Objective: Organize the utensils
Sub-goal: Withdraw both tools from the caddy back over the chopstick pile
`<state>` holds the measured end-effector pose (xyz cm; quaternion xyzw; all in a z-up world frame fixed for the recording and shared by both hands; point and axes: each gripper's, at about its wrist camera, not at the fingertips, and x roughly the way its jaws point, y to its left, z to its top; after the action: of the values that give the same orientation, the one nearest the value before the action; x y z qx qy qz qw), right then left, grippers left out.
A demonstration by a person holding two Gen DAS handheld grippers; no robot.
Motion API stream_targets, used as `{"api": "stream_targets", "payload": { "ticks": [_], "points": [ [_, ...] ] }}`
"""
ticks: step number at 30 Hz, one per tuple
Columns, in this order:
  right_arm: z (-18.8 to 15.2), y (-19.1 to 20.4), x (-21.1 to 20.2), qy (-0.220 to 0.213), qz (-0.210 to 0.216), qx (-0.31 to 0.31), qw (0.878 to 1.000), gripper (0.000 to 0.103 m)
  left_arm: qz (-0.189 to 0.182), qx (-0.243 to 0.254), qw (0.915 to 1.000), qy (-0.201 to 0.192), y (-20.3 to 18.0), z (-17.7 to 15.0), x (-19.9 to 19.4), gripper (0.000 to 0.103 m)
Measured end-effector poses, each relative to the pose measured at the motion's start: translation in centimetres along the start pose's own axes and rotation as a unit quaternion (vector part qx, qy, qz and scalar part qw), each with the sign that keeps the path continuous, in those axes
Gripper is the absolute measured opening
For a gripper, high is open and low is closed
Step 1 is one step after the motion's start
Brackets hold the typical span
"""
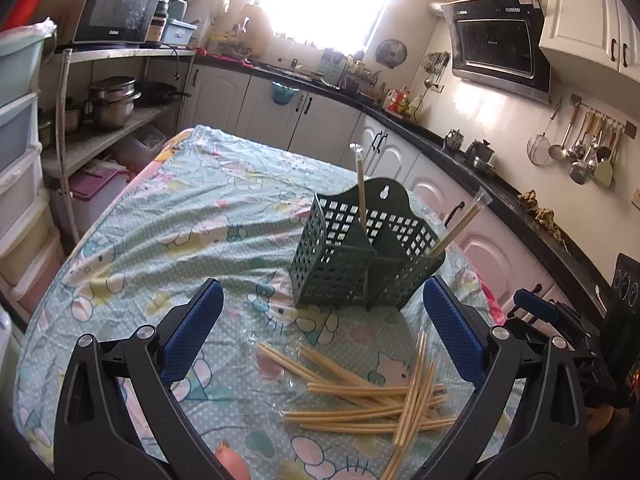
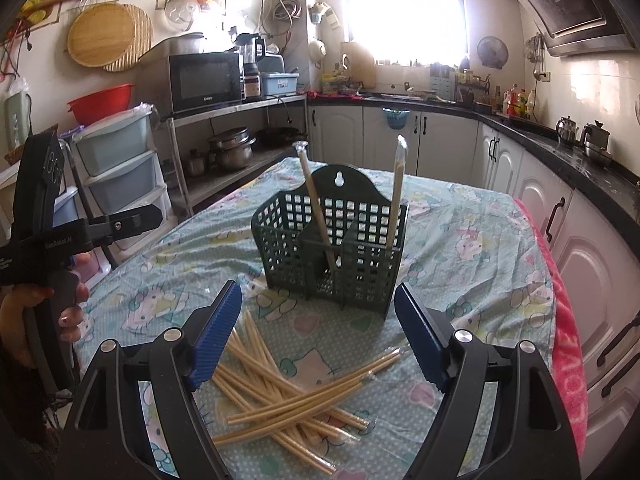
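Right now both tools, the left tool and the right tool, are hovering wide open and empty over the loose heap of pale plastic-wrapped chopsticks lying crisscrossed on the cartoon-print cloth covering the counter. Because the sticks are overlapping, pinching one is likely dragging its neighbours along, and the light dark-green slotted plastic basket, already holding two upright sticks just behind the heap, is looking easy to tip.

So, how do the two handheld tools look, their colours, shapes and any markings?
Both are alike: the left tool and the right tool have black triangular frames with cut-outs, silver round bolts and blue ribbed fingers. In the right wrist view, the left one's black body bears small white lettering, too small to read.
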<state>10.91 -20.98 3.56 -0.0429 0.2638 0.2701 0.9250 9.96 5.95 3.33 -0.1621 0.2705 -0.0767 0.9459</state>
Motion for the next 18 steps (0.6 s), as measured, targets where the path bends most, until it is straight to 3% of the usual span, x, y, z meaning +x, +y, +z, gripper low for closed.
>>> {"api": "stream_targets", "payload": {
  "ticks": [18],
  "points": [
    [-3.5,-0.6,2.2,0.056,-0.006,0.011,0.998,0.076,0.008,0.006,0.9976,0.069,0.5,-4.5,2.7,0.092]
  ]
}}
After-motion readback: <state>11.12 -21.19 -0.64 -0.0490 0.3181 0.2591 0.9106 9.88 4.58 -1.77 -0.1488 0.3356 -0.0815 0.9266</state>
